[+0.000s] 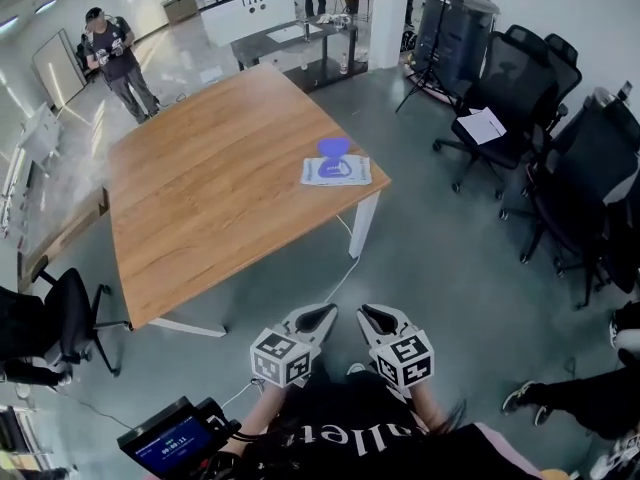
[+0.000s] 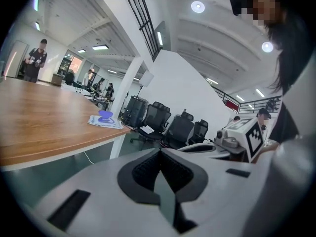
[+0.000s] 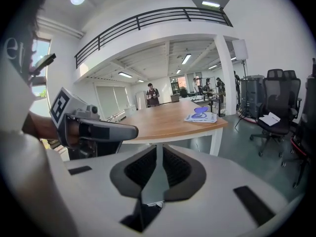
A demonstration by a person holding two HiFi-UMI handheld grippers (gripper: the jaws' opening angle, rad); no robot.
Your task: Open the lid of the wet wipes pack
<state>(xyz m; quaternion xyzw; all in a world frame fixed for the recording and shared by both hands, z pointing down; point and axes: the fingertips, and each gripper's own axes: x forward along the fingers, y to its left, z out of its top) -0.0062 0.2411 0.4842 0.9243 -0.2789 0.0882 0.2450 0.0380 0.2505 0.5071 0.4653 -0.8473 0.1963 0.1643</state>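
Note:
The wet wipes pack (image 1: 336, 171) lies flat near the right corner of the wooden table (image 1: 210, 198), white with blue print. Its blue lid (image 1: 333, 149) stands raised at the far end. The pack also shows in the left gripper view (image 2: 104, 121) and the right gripper view (image 3: 201, 116). Both grippers hang close to the person's body, well short of the table and apart from the pack. My left gripper (image 1: 325, 314) (image 2: 159, 152) is shut with nothing between its jaws. My right gripper (image 1: 367, 314) (image 3: 158, 150) is shut and empty too.
Black office chairs (image 1: 505, 108) crowd the floor right of the table. One chair (image 1: 60, 318) stands at the table's near left. A person (image 1: 115, 58) stands beyond the far corner. A dark table (image 1: 290, 43) is behind. A small screen device (image 1: 175, 440) hangs at the lower left.

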